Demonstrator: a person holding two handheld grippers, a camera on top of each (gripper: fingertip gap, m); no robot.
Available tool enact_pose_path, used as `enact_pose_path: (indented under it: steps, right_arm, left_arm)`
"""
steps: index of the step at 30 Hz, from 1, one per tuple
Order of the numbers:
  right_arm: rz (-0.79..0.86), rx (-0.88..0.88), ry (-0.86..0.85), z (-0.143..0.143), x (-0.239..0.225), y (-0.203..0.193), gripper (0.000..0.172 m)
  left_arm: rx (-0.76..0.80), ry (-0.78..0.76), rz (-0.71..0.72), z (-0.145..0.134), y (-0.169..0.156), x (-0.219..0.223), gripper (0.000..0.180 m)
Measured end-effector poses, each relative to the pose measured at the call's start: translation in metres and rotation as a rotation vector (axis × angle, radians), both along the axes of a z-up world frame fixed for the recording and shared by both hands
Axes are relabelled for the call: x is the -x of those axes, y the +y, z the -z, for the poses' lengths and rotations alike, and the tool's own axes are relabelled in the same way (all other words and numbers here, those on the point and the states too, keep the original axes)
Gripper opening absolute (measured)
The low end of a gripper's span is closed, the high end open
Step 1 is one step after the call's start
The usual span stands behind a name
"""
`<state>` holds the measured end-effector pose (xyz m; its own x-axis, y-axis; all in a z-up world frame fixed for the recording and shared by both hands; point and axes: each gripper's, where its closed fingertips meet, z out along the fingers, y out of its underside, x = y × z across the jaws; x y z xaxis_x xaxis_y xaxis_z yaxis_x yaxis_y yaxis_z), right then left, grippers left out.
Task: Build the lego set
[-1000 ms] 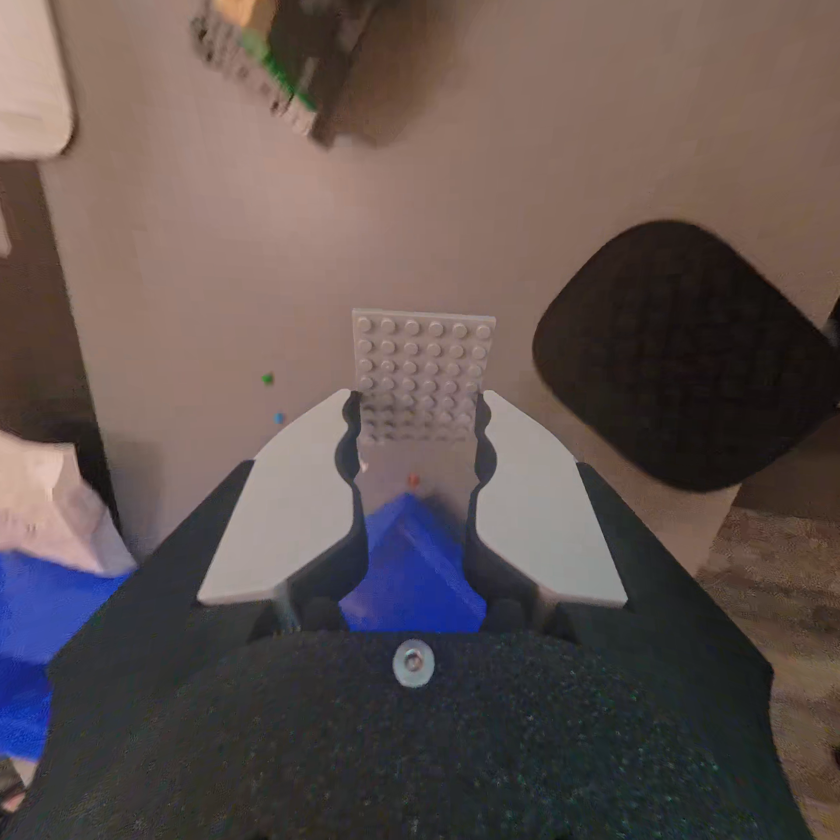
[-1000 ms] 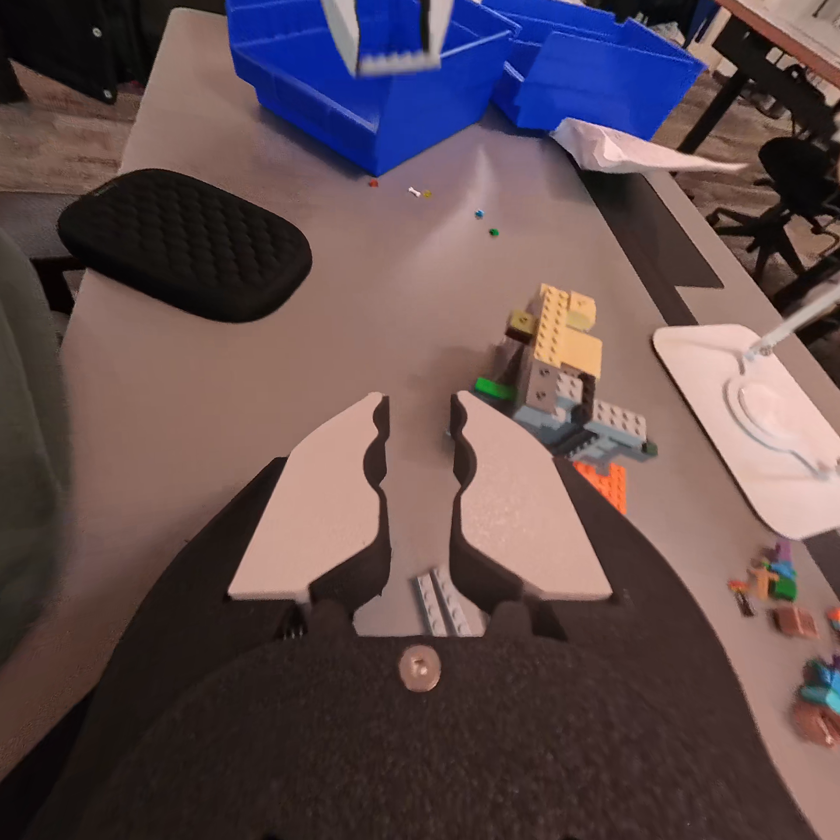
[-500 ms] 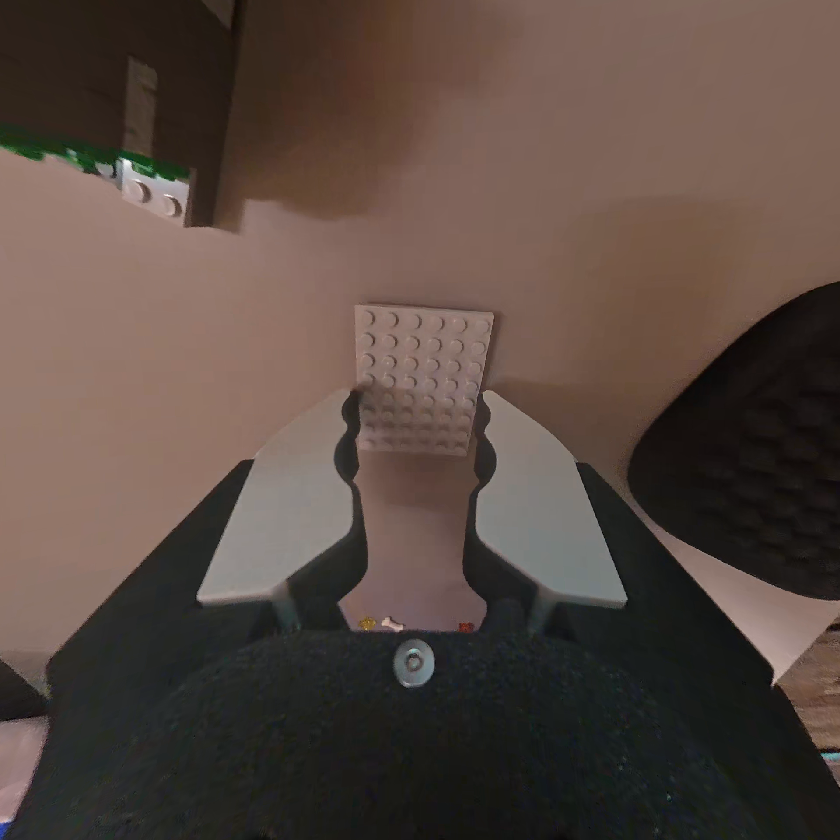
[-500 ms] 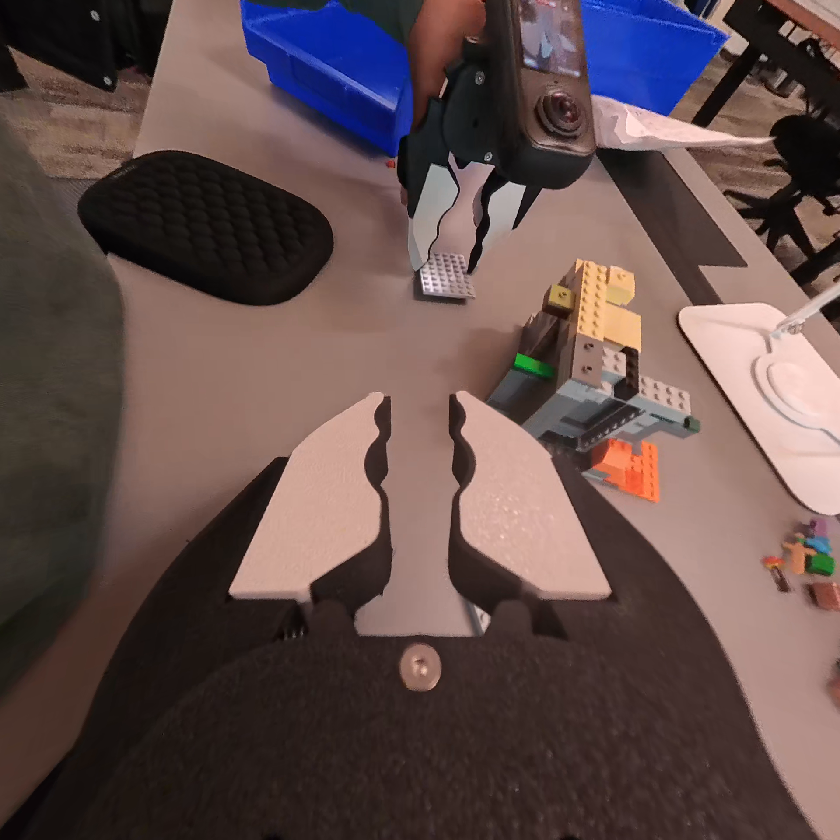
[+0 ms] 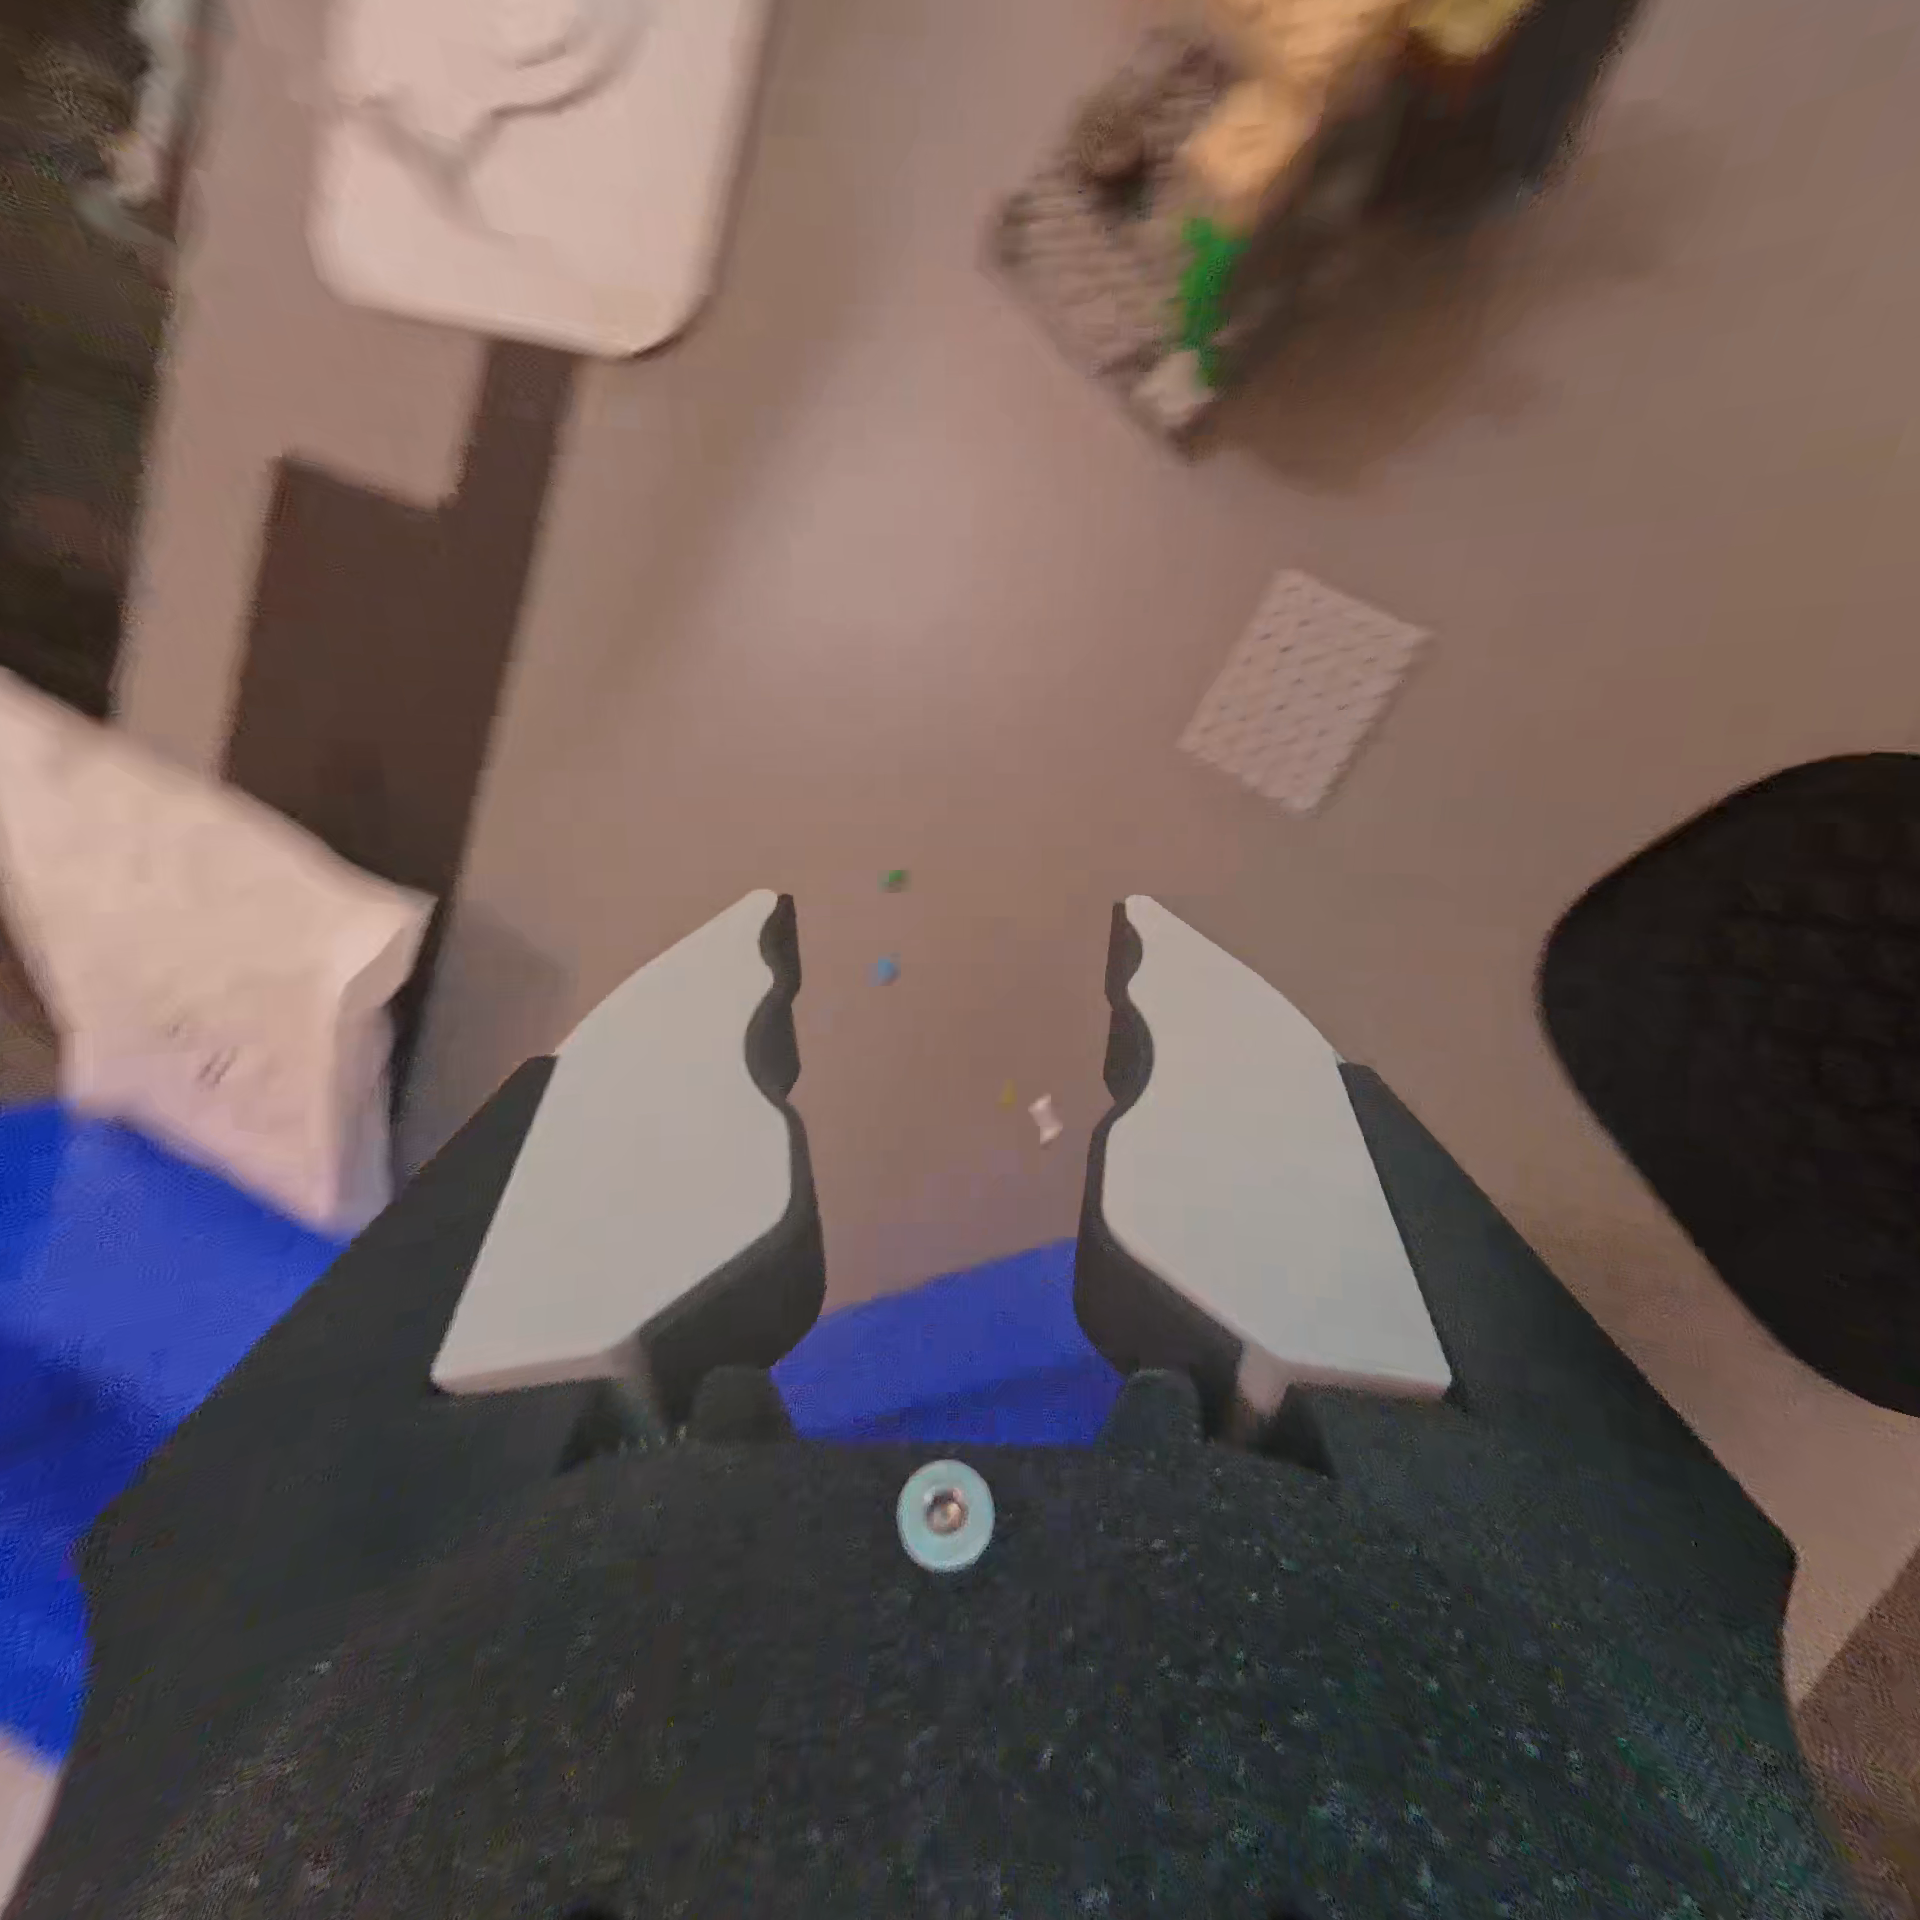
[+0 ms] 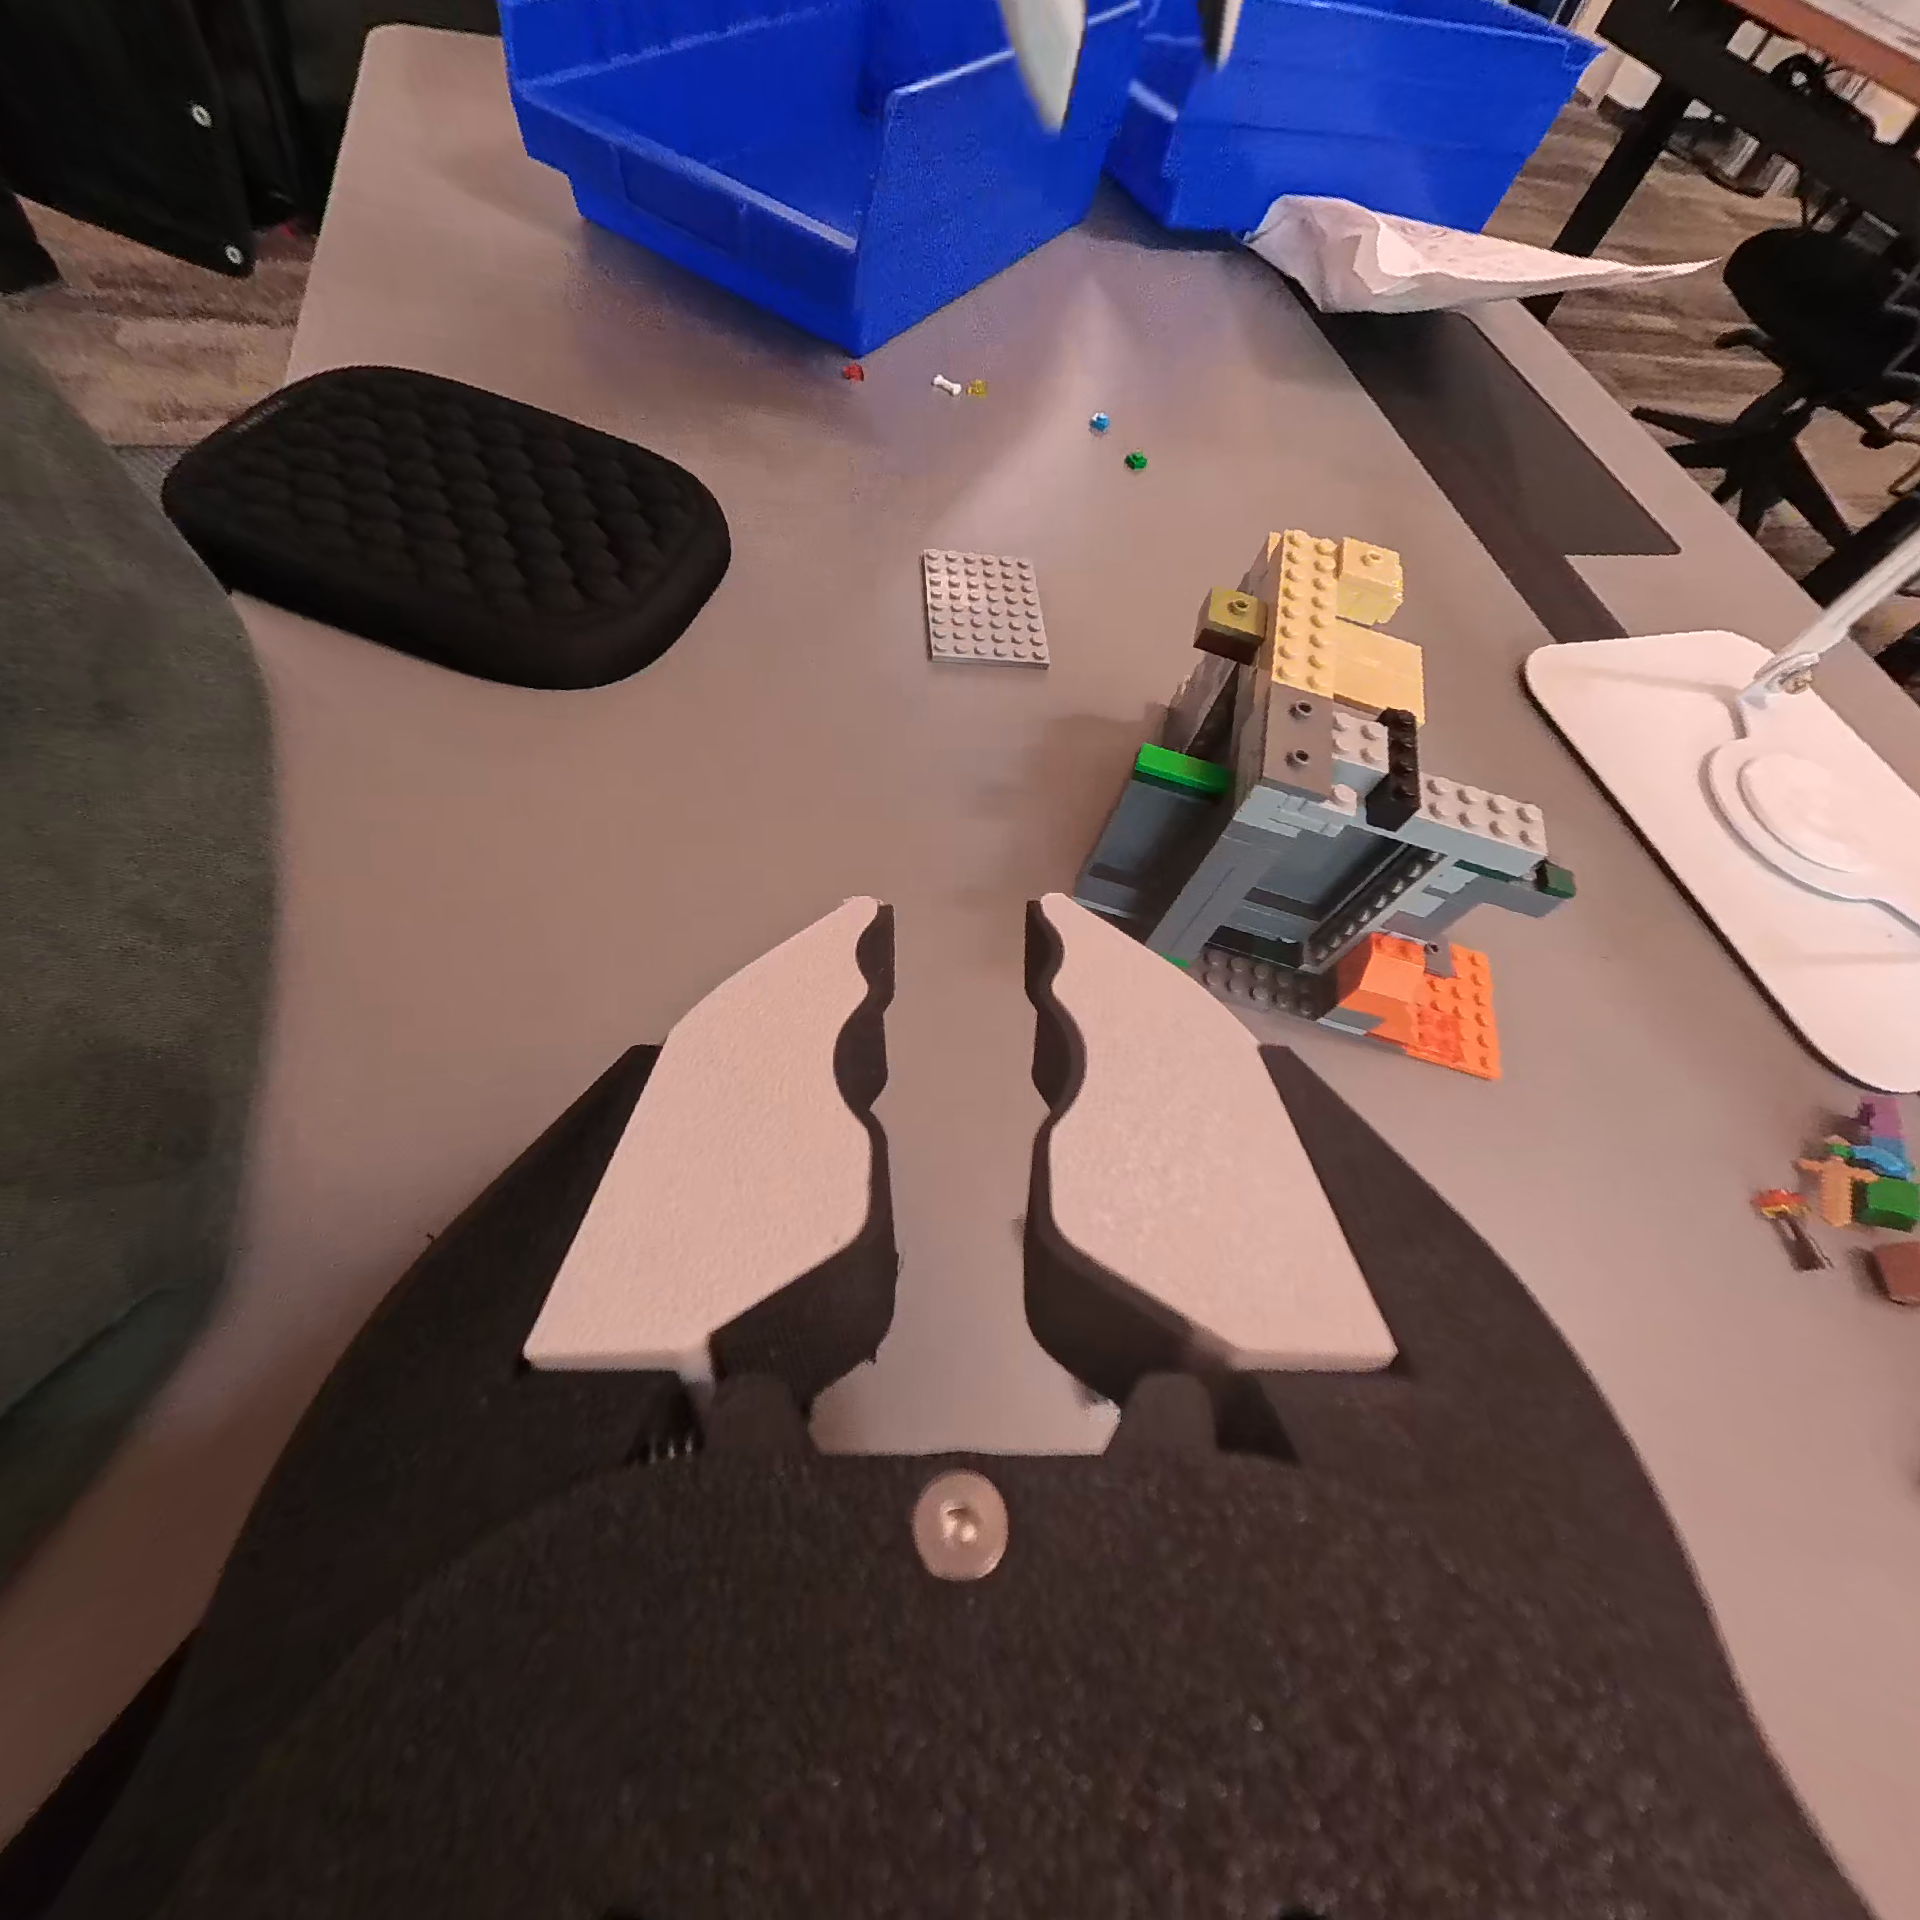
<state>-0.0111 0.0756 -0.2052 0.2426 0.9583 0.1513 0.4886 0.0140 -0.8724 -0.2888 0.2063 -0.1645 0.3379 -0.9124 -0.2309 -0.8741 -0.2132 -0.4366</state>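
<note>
A flat grey studded plate [image 6: 982,608] lies by itself on the grey table [image 6: 582,831]; it also shows, blurred, in the left wrist view [image 5: 1304,691]. My left gripper [image 5: 951,904] is open and empty, raised above the table near the blue bin [image 5: 935,1351]. One of its fingers [image 6: 1044,52] shows at the top of the right wrist view. My right gripper [image 6: 958,904] is open with nothing between the pads, just left of a multicoloured brick build [image 6: 1320,790].
Two blue bins [image 6: 790,135] stand at the back, with crumpled paper [image 6: 1434,255] beside them. A black padded rest [image 6: 447,520] lies left. A white lamp base [image 6: 1745,831] and loose small pieces [image 6: 1860,1184] lie right. Tiny studs [image 6: 1101,423] dot the table. Tip to tip, the grippers are about 30 cm apart. The flat grey studded plate [image 6: 982,608] lies some 15 cm from my left tips, 25 cm from my right tips.
My left gripper set the grey plate down on the table, opened, and pulled back up toward the blue bins. The right gripper stayed open and barely moved.
</note>
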Motion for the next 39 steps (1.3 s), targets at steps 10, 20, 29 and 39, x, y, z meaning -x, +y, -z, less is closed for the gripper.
enact_pose_path:
  steps: [10,20,29,39]
  right_arm:
    - [0.014,0.019,0.028,0.001,-0.007,0.001,0.023]
    - [0.034,0.021,0.041,-0.001,-0.015,0.000,0.022]
    - [0.082,0.039,0.066,0.002,-0.031,0.002,0.021]
    - [0.101,0.039,0.059,0.006,-0.035,0.005,0.020]
  left_arm:
    - [0.043,-0.149,-0.809,0.026,0.056,0.228,0.047]
    - [0.265,-0.171,-1.156,0.120,0.057,0.254,0.048]
    - [0.270,-0.162,-1.186,0.137,0.061,0.258,0.044]
    - [0.212,-0.143,-1.171,0.141,0.063,0.260,0.021]
